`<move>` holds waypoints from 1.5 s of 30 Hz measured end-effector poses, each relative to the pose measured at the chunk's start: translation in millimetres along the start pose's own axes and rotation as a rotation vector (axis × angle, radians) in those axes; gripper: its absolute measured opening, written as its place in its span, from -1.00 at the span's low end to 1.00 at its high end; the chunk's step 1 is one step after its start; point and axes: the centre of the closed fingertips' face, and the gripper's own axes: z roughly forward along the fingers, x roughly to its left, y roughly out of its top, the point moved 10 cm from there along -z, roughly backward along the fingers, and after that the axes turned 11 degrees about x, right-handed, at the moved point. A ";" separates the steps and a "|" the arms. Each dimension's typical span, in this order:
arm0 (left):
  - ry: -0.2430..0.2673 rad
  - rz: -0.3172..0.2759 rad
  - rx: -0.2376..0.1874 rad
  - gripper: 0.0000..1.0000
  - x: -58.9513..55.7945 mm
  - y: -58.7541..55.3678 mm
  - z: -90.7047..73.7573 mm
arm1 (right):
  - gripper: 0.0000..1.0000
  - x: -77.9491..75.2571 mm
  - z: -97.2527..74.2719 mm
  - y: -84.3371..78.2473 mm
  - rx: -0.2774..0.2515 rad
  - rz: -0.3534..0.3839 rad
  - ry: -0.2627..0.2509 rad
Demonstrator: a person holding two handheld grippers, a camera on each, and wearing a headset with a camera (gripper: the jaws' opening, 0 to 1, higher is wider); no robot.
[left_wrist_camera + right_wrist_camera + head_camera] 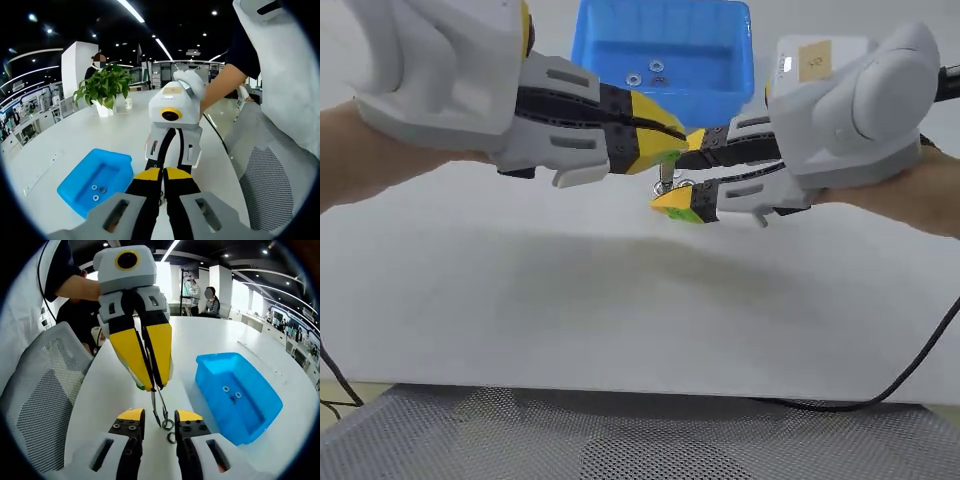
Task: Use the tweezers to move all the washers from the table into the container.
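Washers: two lie on the desk [620, 300] in the right gripper view, one [167, 424] at the tips of the tweezers [159, 407] and the second [171, 437] just beside it, nearer the camera. Both lie out on the open desk, well clear of its near edge. Whether the tweezers have pinched the first washer cannot be told.

Left gripper [152, 385]: the yellow jaws are closed narrow on the upper part of the tweezers, which hang down from between them, tips toward the desk.

Right gripper [159, 416]: the jaws stand apart and hold nothing. The tweezer tips and the two washers lie in the gap between them. The two grippers face each other, tips close together.

Container [610, 40]: a blue tub stands upright toward the far side of the desk, beyond both grippers and apart from them. The left gripper view shows three washers [94, 187] close together on its floor.

A grey mesh chair [620, 440] sits against the near edge of the desk. A black cable [920, 360] crosses that edge near the right corner.
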 end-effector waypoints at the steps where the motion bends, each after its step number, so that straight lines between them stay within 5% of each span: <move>1: 0.000 0.002 0.001 -0.90 0.4 0.2 0.1 | -0.59 -0.9 0.0 0.5 0.001 -0.005 0.000; 10: -0.001 0.005 0.008 -0.90 4.8 0.7 1.6 | -0.77 -3.7 -2.7 6.3 0.033 -0.089 0.018; 16: 0.019 -0.003 0.018 -0.89 8.3 0.5 2.6 | -0.79 -5.1 -2.2 6.3 0.036 -0.072 0.020; 20: 0.026 0.018 0.065 -0.86 9.4 -3.4 5.5 | -0.79 -6.2 -0.8 6.2 0.028 -0.054 0.025; 32: 0.029 -0.044 0.021 -0.82 12.5 -2.8 2.3 | -0.79 -4.1 0.0 6.0 0.025 -0.062 0.012; 45: 0.035 -0.065 0.032 -0.72 6.9 -2.9 -8.8 | -0.80 -3.4 -1.3 5.7 0.026 -0.049 0.005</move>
